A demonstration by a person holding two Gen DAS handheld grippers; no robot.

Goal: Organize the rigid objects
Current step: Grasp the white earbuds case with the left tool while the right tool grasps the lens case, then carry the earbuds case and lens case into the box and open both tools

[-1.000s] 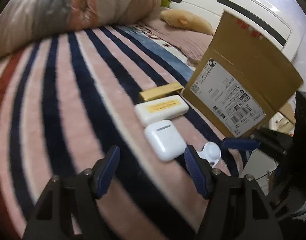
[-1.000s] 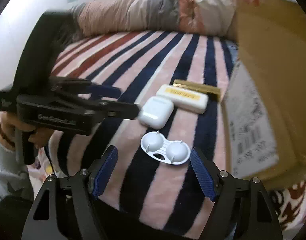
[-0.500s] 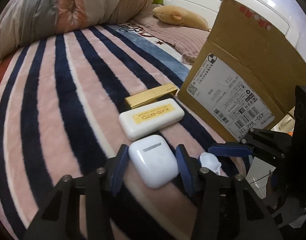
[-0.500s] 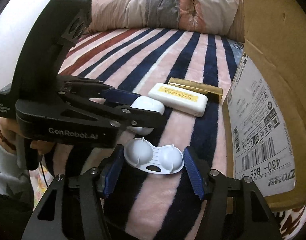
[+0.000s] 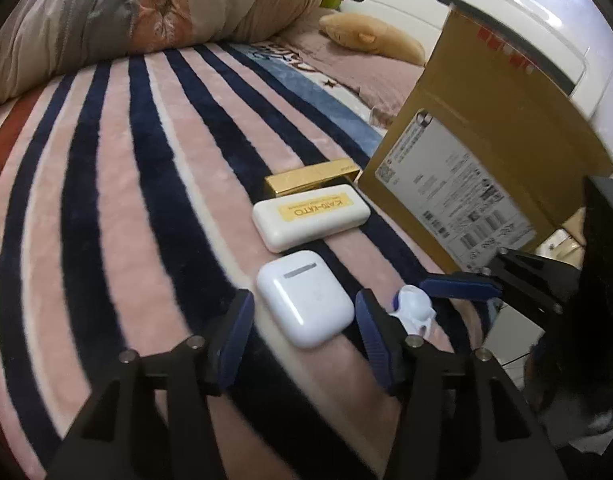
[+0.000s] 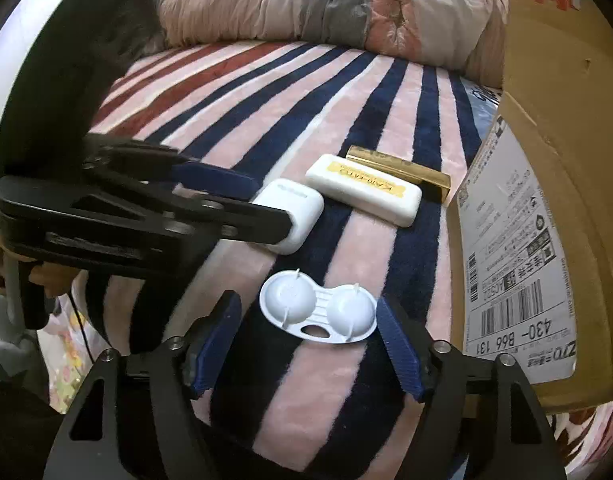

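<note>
A white earbud case (image 5: 304,298) lies on the striped blanket between the open fingers of my left gripper (image 5: 304,320), with small gaps on both sides; it also shows in the right wrist view (image 6: 292,214). A white twin-dome lens case (image 6: 318,308) lies between the open fingers of my right gripper (image 6: 308,338), and its edge shows in the left wrist view (image 5: 412,306). Beyond them lie a white oblong case with a yellow label (image 5: 310,216) (image 6: 364,188) and a gold bar-shaped box (image 5: 312,176) (image 6: 400,168).
A cardboard box (image 5: 486,160) (image 6: 546,200) with a shipping label stands on the right, close to the gold box. A rolled duvet (image 5: 146,12) lies at the far side of the striped blanket (image 5: 106,200). A plush toy (image 5: 370,38) lies by the headboard.
Both grippers moved forward around their objects and narrowed half a second ago. Since then both have opened a little wider and eased back slightly. The objects have not moved.
</note>
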